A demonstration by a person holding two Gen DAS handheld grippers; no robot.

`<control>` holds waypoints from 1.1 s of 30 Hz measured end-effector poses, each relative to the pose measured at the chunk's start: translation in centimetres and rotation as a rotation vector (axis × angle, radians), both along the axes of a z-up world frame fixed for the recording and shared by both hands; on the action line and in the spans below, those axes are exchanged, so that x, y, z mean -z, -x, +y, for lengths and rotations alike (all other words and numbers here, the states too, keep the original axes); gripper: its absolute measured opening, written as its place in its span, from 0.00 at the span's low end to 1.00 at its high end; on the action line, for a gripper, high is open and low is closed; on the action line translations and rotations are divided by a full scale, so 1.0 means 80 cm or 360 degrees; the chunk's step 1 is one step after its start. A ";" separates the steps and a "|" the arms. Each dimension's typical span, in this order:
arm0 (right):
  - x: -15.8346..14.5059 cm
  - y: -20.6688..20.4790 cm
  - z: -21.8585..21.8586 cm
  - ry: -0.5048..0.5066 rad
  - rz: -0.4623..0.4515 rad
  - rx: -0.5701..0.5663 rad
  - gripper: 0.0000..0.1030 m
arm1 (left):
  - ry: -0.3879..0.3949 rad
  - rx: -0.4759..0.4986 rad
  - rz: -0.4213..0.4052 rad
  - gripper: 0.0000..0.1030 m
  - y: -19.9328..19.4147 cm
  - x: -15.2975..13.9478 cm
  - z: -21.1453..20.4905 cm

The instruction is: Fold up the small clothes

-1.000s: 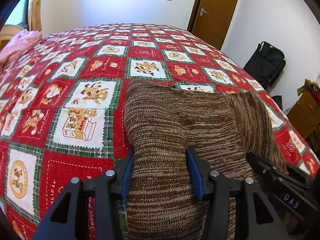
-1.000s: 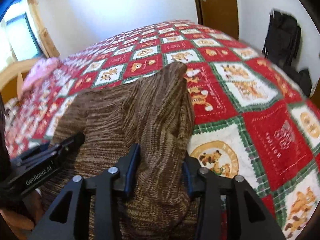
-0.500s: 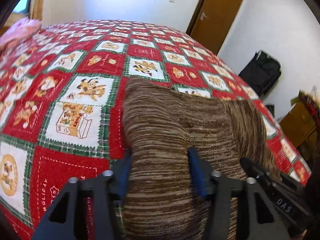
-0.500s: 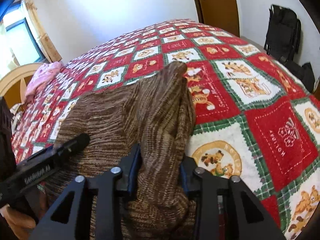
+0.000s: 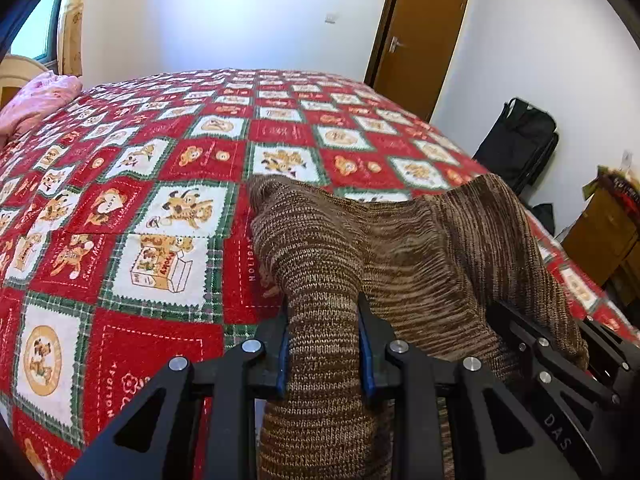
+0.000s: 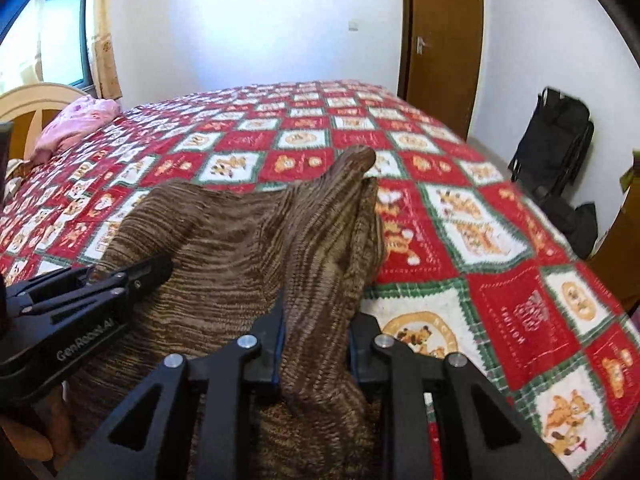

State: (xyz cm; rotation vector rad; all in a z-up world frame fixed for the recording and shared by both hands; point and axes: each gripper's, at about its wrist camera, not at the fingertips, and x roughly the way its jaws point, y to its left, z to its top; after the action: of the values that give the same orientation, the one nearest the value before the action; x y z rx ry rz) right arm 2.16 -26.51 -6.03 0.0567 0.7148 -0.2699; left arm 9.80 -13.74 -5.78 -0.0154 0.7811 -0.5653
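In the left wrist view, the pink crumpled cloth lies at the upper left on the bed with its red, white and green cartoon-patchwork cover. At centre, the brown striped knitted garment lies on that cover, its near corners bunched upward. The left tongs at lower centre have just been closing and now pinch a thick gather of knit between the blue pads. At lower right the other tool's black frame crosses the garment.

In the right wrist view the right tongs, lower centre, have likewise been closing and grip a ridge of the same garment.

To fold well, I judge both corners should rise together, evenly, and travel toward the far edge, keeping the knit taut between them so no crease forms.

The near hem is cut off below both frames; how many layers each pinch holds cannot be told.
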 end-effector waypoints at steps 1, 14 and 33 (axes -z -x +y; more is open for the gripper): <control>-0.008 0.004 0.005 0.0021 -0.0017 -0.0008 0.25 | 0.0006 0.0003 -0.0009 0.26 0.002 -0.004 0.002; -0.086 0.073 0.042 -0.0088 -0.0210 0.0011 0.24 | 0.0109 0.0052 -0.0156 0.27 0.065 -0.082 0.046; -0.136 0.197 0.061 -0.0125 -0.0346 0.0062 0.24 | 0.0101 0.0271 -0.0262 0.27 0.176 -0.139 0.059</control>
State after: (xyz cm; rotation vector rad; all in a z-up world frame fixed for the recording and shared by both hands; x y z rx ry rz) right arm -13.63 -21.66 4.88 0.1725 0.5082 -0.2683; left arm -4.30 -9.03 5.32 0.0389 0.6072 -0.7435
